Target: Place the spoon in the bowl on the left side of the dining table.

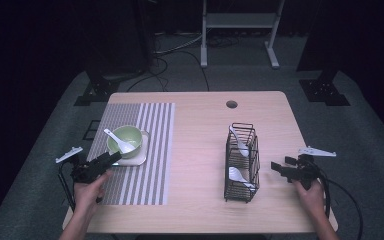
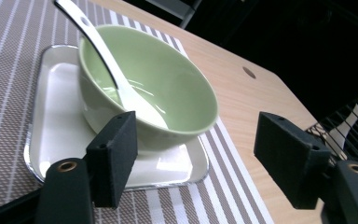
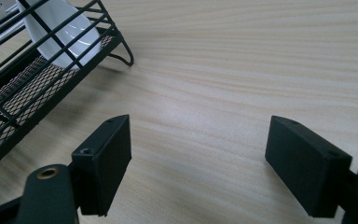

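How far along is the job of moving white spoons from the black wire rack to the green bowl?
Done: one white ceramic spoon lies in the green bowl on its white tray. In hand: nothing; the left gripper stands open beside the bowl, the right gripper open over bare table. Left: two white spoons in the black wire rack.

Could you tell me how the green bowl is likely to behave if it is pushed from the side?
The green bowl looks glazed, so probably slippery and breakable. It sits on a glossy white tray, so it may slide. The spoon leaning inside could shift.

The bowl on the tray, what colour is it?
Pale green bowl, clearest in the left gripper view.
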Motion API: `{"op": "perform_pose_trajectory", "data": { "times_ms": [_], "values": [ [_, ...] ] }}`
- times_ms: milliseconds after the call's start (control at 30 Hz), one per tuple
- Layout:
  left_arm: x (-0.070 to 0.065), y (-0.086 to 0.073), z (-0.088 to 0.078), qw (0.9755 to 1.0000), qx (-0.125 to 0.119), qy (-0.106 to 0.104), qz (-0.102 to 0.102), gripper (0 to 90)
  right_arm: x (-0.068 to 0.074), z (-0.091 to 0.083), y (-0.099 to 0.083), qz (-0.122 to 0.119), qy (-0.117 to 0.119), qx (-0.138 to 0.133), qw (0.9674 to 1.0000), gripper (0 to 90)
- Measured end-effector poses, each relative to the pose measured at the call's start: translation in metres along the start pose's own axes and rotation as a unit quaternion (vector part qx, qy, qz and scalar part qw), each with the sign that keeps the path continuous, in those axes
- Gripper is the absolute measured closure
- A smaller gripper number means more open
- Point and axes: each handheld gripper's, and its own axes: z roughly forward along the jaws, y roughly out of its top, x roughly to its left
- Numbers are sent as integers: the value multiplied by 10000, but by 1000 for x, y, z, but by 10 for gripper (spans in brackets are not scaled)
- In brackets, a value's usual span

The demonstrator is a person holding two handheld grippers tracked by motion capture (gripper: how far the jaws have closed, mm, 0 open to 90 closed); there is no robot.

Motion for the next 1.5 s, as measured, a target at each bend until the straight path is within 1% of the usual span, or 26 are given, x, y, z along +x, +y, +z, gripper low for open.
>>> {"op": "perform_pose_trajectory", "data": {
  "times_ms": [33,133,200,300,367,433,467,567,600,633,800,867,900,1000,1067,1233,1300,1400,1500],
  "values": [
    [-1,-1,0,10000,26,4,60,261,0,0,0,0,1,-1,10000,213],
    [-5,-2,0,9999,77,13,130,240,0,0,0,0,-1,-4,10000,213],
    [-7,-3,1,9997,130,37,184,207,0,0,0,-1,-1,0,10000,213],
    [-11,-5,2,9996,172,-2,215,191,0,0,0,2,5,-8,10000,213],
    [-15,-6,3,9992,224,-6,317,180,0,0,0,2,7,-7,10000,213],
    [-18,-6,4,9990,250,-67,369,179,0,0,0,6,11,-13,10000,213],
    [-20,-7,4,9984,296,-91,476,179,0,0,0,6,12,-14,10000,212],
    [-26,-9,6,9974,381,-169,593,178,0,0,0,6,14,-15,10000,213],
    [-28,-10,7,9969,413,-165,645,177,0,0,0,10,15,-17,10000,213],
    [-29,-10,8,9968,435,-165,657,158,0,0,0,9,15,-15,10000,212],
    [-34,-13,12,9958,548,-282,684,154,0,0,0,6,21,-29,10000,213],
    [-36,-15,14,9947,664,-238,742,100,0,0,0,9,22,-29,10000,213],
    [-37,-16,15,9944,679,-236,774,100,0,0,0,11,24,-29,10000,213],
    [-39,-18,16,9940,719,-261,785,100,0,0,0,-7,27,-45,10000,212],
    [-41,-19,17,9932,744,-267,853,99,-1,0,0,-5,29,-45,10000,212],
    [-47,-20,19,9922,788,-310,910,90,0,0,0,4,25,-30,10000,212],
    [-50,-21,20,9919,795,-352,930,90,0,0,0,0,26,-31,10000,212],
    [-54,-23,23,9906,839,-380,1008,90,0,-1,0,-8,31,-43,10000,212],
    [-58,-25,26,9898,884,-443,1026,90,0,-1,0,1,32,-37,10000,212]
  ]
}}
